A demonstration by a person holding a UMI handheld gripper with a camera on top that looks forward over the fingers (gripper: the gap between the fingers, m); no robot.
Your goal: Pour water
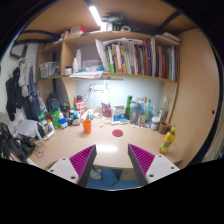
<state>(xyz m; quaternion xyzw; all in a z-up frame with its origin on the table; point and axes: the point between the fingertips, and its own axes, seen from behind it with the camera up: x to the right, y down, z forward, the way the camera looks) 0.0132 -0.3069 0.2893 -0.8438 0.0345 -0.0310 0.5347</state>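
Well left of the orange cup [87, 125], bottles and jars [58, 116] crowd the surface [110, 150] against the wall, probably pushed back to leave working room in front. The cup, likely what the water goes into, stands near the middle. The hand-held gripper [111, 160] hangs spread wide and empty, well short of the cup; right of the cup stand clear bottles [140, 110], a likely water source.

Single view: the camera is riding on the gripper [112, 163], looking forward along its fingers [82, 160], standing well back from the desk [110, 143] and facing the shelf [125, 58] beyond.
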